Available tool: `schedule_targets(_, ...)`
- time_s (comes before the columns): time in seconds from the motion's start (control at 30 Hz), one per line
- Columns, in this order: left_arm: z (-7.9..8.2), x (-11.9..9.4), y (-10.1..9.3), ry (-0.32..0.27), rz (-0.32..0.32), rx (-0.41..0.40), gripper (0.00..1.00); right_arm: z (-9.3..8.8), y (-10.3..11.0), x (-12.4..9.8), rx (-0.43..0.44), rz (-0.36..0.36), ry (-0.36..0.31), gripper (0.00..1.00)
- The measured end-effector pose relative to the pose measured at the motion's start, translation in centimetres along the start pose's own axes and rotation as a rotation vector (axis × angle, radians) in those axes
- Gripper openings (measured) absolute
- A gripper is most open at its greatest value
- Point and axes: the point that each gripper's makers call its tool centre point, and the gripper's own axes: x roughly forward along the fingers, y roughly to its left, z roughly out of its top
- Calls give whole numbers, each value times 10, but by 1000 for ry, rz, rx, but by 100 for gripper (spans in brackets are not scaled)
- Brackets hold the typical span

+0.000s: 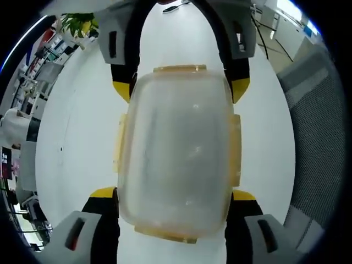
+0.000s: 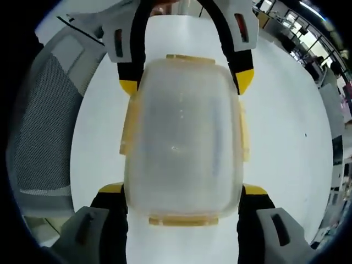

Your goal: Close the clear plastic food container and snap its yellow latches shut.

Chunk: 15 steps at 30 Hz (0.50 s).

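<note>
Surface: white tabletop (image 1: 77,159) under everything, glossy and bare around the box; it shows again in the right gripper view (image 2: 286,137).
Background: office clutter and a green plant (image 1: 77,23) along the far edge in the left gripper view; a grey mesh chair back (image 2: 47,137) beside the table in the right gripper view.
Container: clear, frosted, rounded-rectangular plastic food container (image 1: 179,151) with its lid on, lying flat on the table; I see the same box from the opposite end in the right gripper view (image 2: 184,140).
Latches: yellow translucent latch flaps (image 1: 235,149) sit on all four sides of the box; whether they are snapped down I cannot tell.
My left tongs: my left gripper (image 1: 175,193) has its jaws spread wide, the yellow-tipped black fingers (image 1: 103,193) standing either side of the near end of the box, close against its corners. Gripping or merely flanking, I cannot tell.
My right tongs: my right gripper (image 2: 184,191) is likewise spread wide, its fingers bracketing its own near end of the box.
Across the box: in each view the other gripper's yellow tips flank the far end, so the container lies lengthwise between my two tongs.
</note>
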Motion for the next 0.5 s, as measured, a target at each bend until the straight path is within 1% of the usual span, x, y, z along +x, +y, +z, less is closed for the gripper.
schedule_targets(0.07, 0, -1, 0, -10, -1, 1, 76, 0, 0, 1, -4, -6, 42, 80)
schedule_targets(0.2, -4, 0, 4, -8, -3, -5, 76, 3, -5, 2, -1, -5, 17, 80)
schedule_targets(0.3, -5, 2, 6, -9, -2, -10, 77, 4, -8, 3, -1, -4, 19, 80)
schedule_targets(0.4, -6, 5, 8, -5, 0, 5, 78, 3, -8, 3, 4, -5, 33, 80)
schedule_targets(0.43, -6, 7, 9, -7, -1, 2, 79, 4, -10, 3, 15, -5, 24, 80)
schedule_targets(0.47, -9, 10, 13, 3, 19, 25, 80, 5, -12, 3, 25, -7, 19, 80)
schedule_targets(0.5, -10, 12, 18, 12, 42, 75, 80, 6, -14, 5, 32, -8, 13, 80)
